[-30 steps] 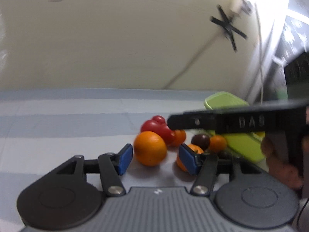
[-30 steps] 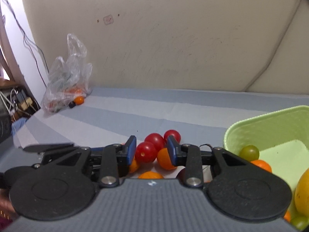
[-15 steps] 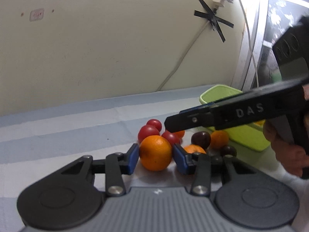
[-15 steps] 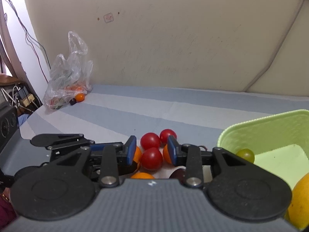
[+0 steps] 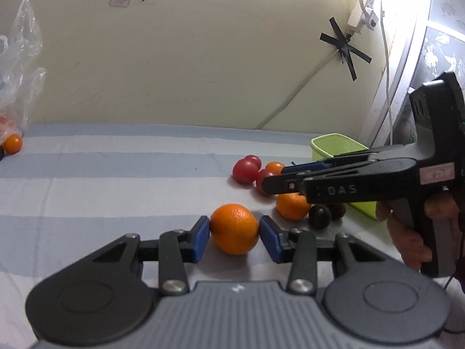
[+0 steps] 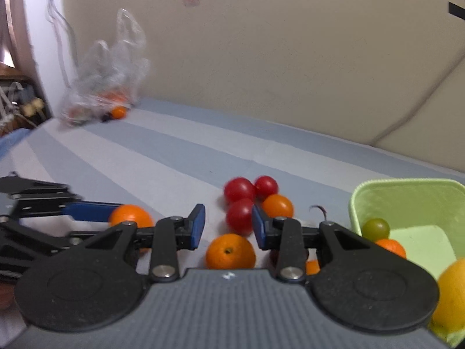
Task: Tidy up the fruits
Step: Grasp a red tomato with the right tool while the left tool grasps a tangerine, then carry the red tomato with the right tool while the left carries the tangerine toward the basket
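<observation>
My left gripper (image 5: 234, 232) is shut on an orange (image 5: 234, 228), its blue pads against both sides; the orange sits low on the striped cloth. The held orange also shows in the right wrist view (image 6: 131, 215). My right gripper (image 6: 228, 226) is open over the fruit pile, with a red tomato (image 6: 240, 215) between its fingertips and untouched. A second orange (image 6: 230, 252) lies just under it. More red tomatoes (image 5: 246, 168) and small orange fruits (image 6: 277, 206) lie beside the green basket (image 6: 407, 197), which holds a green grape, oranges and a yellow fruit.
A clear plastic bag (image 6: 106, 78) with fruit and a loose small orange (image 5: 12, 143) sit at the far left by the wall. Dark plums (image 5: 319, 216) lie near the basket (image 5: 334, 145). A cable and taped power strip (image 5: 361, 14) hang on the wall at right.
My left gripper closed its pads onto the orange and pulled it left, away from the pile. My right gripper opened wider and shifted over the pile.
</observation>
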`<action>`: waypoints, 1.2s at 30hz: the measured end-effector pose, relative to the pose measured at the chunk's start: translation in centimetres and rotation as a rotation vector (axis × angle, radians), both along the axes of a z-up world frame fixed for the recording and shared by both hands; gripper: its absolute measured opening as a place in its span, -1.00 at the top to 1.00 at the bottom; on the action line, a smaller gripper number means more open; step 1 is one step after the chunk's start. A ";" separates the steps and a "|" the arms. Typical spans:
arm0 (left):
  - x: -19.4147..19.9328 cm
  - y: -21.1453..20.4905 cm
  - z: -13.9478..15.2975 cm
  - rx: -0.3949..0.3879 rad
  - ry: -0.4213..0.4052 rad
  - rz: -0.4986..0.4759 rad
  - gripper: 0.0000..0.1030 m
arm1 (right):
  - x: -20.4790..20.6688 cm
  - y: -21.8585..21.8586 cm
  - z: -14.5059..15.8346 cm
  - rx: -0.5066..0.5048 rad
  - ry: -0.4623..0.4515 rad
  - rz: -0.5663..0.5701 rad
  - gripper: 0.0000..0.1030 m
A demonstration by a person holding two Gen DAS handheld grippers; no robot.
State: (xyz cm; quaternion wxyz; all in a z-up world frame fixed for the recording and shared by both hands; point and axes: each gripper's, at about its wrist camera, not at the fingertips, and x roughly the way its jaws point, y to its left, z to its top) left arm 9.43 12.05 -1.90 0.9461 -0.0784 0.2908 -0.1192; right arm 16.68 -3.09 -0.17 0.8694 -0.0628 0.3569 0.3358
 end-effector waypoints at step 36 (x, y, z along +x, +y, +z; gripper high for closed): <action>-5.0 -10.1 2.0 -0.042 -0.081 -0.152 0.26 | -13.4 -13.5 0.1 0.162 -0.160 -0.215 0.44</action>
